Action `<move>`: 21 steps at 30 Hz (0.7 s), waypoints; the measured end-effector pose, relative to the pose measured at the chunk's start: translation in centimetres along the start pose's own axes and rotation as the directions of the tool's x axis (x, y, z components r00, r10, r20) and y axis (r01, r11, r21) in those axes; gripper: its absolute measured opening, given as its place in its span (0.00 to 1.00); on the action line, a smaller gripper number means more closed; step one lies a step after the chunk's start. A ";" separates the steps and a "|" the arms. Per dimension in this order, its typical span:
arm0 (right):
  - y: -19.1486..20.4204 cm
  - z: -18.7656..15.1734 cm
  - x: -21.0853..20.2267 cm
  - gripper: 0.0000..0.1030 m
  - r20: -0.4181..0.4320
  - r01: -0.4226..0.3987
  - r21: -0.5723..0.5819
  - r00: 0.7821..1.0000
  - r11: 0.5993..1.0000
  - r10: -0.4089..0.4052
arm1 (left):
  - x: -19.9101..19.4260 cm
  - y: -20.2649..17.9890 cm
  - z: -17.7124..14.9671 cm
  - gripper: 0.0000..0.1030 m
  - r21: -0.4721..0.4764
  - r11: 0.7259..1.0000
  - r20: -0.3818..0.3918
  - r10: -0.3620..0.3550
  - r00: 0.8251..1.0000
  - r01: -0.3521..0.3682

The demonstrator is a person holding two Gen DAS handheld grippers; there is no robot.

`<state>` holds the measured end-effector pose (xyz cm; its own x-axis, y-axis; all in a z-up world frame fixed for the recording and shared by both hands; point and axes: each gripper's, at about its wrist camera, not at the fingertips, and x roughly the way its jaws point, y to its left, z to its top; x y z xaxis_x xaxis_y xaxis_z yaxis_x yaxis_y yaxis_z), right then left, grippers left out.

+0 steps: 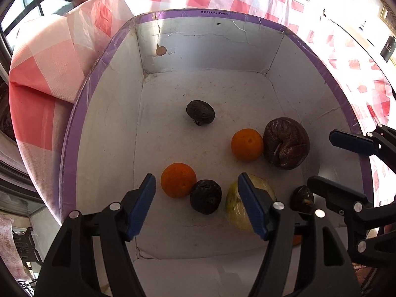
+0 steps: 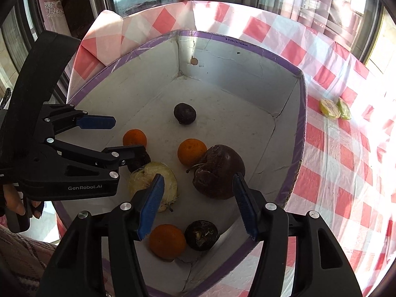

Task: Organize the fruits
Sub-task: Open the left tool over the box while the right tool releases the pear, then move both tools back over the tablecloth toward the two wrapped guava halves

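Observation:
A white cardboard box with a purple rim (image 1: 81, 113) (image 2: 300, 133) holds the fruit. In it lie oranges (image 1: 178, 183) (image 1: 247, 144) (image 2: 167, 241), small dark wrinkled fruits (image 1: 200, 112) (image 1: 206, 196) (image 2: 201, 235), a large dark brown fruit (image 1: 286, 145) (image 2: 218, 171) and a pale yellow fruit (image 1: 237, 208) (image 2: 148, 178). My left gripper (image 1: 198, 205) (image 2: 118, 136) is open and empty above the box's near left part. My right gripper (image 2: 200, 205) (image 1: 331, 160) is open and empty above the near right part.
The box stands on a red and white checked tablecloth (image 2: 346, 173) (image 1: 49, 61). Two yellow-green fruit pieces (image 2: 334, 109) lie on the cloth right of the box. Windows run behind the table.

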<state>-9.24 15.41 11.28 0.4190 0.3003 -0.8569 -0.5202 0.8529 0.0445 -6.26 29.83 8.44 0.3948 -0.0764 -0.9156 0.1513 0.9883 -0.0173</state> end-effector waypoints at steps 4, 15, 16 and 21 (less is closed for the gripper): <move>0.2 -0.1 0.0 0.62 0.010 -0.018 -0.009 1.000 1.000 0.018 | 0.1 -0.2 -0.1 0.69 0.002 1.000 -0.009 0.012 1.000 -0.012; 1.0 -0.9 0.2 0.72 0.032 -0.060 -0.133 0.997 0.989 0.065 | 0.4 -0.6 0.0 0.73 -0.009 0.997 -0.031 0.080 0.996 -0.080; 1.0 -0.9 0.2 0.72 0.031 -0.066 -0.147 0.997 0.987 0.072 | 0.4 -0.7 0.0 0.73 -0.010 0.996 -0.034 0.090 0.995 -0.090; 0.0 -0.8 -0.8 0.72 0.060 -0.140 -0.175 0.986 0.975 0.153 | 0.7 -1.4 0.1 0.73 0.007 0.988 -0.058 0.156 0.986 -0.156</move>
<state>-10.16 14.78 11.55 0.3786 0.4523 -0.8075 -0.6958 0.7144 0.0740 -6.14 28.36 7.85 0.3601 0.0866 -0.9289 0.0940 0.9872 0.1285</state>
